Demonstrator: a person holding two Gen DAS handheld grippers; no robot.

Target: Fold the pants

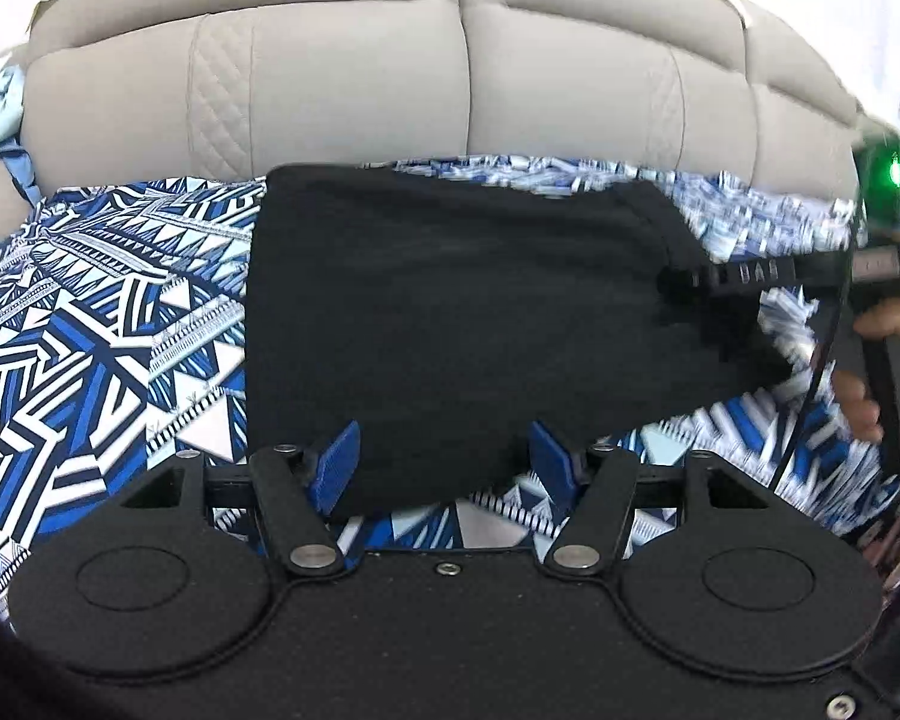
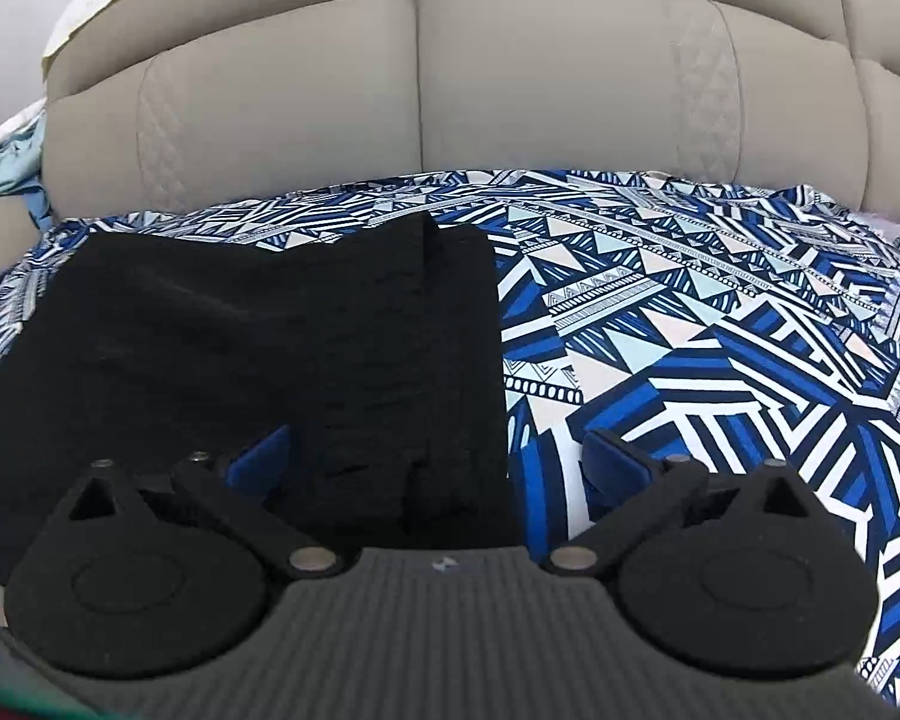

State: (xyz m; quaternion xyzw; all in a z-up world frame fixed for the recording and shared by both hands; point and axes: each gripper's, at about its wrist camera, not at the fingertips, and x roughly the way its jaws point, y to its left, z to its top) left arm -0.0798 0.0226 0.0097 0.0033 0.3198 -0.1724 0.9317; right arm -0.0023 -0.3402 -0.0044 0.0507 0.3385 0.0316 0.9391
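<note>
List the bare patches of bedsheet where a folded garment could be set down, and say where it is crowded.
Free: patterned bedsheet right of the black pants, up to the beige headboard; also sheet left of the pants. Crowded: the middle, where pants lie beneath both open grippers.

The black pants [image 2: 258,348] are lying folded in a flat block on the blue-and-white patterned sheet [image 2: 690,312], their straight right edge running toward the camera. The right gripper [image 2: 438,468] is hanging just above the near end of that block with its jaws spread wide, the left blue pad [image 2: 261,462] sitting over the black cloth and the right pad [image 2: 609,462] over the sheet just beside the edge. A beige padded headboard [image 2: 420,78] is standing behind the bed, and pale blue cloth [image 2: 6,162] is bunching at the far left.
</note>
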